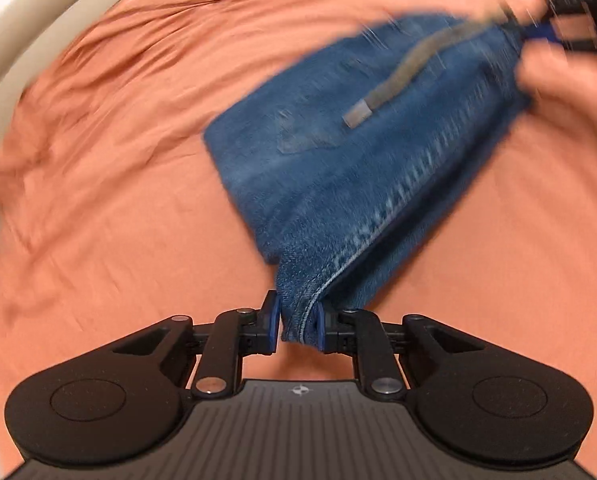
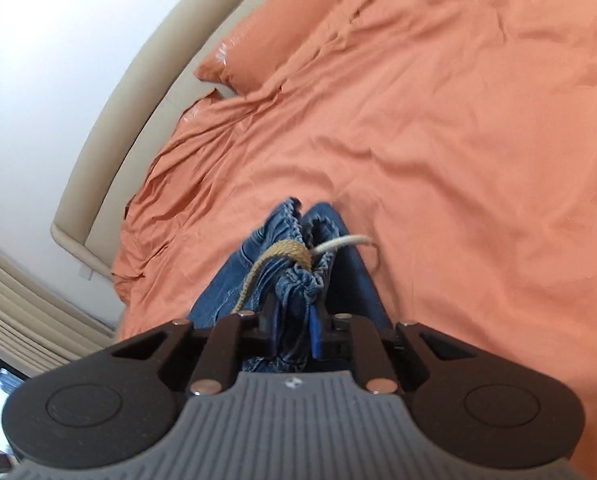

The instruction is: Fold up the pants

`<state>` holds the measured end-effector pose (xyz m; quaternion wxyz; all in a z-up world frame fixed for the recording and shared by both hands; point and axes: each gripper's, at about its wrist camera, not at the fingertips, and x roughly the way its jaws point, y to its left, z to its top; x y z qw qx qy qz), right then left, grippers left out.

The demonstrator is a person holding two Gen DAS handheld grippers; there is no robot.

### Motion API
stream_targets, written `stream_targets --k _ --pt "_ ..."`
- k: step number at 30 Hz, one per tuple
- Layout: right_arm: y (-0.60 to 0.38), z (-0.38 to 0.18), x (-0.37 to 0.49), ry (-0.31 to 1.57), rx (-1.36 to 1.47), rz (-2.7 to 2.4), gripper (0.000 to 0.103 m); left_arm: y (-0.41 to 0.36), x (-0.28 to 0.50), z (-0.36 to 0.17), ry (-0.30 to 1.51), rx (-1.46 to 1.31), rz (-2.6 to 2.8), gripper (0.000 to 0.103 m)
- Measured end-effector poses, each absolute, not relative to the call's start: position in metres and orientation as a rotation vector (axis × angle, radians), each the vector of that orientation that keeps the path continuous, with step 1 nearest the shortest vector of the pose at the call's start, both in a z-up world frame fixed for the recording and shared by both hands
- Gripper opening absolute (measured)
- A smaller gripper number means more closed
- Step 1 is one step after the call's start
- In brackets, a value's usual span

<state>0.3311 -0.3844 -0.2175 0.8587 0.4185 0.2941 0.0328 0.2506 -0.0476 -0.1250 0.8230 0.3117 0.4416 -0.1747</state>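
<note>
Denim pants [image 1: 338, 168] hang stretched between your two grippers over the middle of the orange bed [image 1: 98, 240]. Left gripper [image 1: 296, 322]: jaws clamped on a seamed edge. Right gripper [image 2: 294, 334]: jaws clamped on the bunched waistband, tan drawstring [image 2: 286, 254] looped over it. Pillow [image 2: 266, 40] sits at the headboard [image 2: 146, 92] edge.

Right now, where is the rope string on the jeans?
In the right wrist view, the tan drawstring loops over the bunched waistband of the jeans, just ahead of the right gripper, above the orange bedspread.
</note>
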Motion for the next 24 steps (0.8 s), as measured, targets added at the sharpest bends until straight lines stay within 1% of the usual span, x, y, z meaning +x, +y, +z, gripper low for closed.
stream_targets --k 3,6,13,17,20,21,24 --pt "-0.39 -0.24 0.332 0.708 0.92 0.014 0.01 -0.05 0.252 -0.156 1.012 0.698 -0.36 0.019" --pt "-0.393 -0.259 0.331 0.781 0.957 -0.006 0.009 -0.04 0.258 -0.175 1.062 0.628 -0.344 0.016" --pt "-0.388 -0.263 0.339 0.793 0.904 -0.012 0.009 -0.022 0.268 -0.161 1.123 0.512 -0.348 0.016" --pt "-0.385 -0.26 0.34 0.788 0.858 -0.011 0.013 -0.018 0.271 -0.148 1.15 0.473 -0.346 0.017" --pt "-0.388 -0.261 0.338 0.775 0.87 -0.002 0.022 -0.019 0.258 -0.145 1.165 0.502 -0.332 0.018" --pt "-0.39 -0.262 0.339 0.779 0.871 -0.004 0.034 -0.02 0.253 -0.145 1.159 0.521 -0.331 0.019" --pt "-0.395 -0.259 0.334 0.77 0.863 0.0 0.042 -0.018 0.241 -0.138 1.134 0.567 -0.318 0.024"
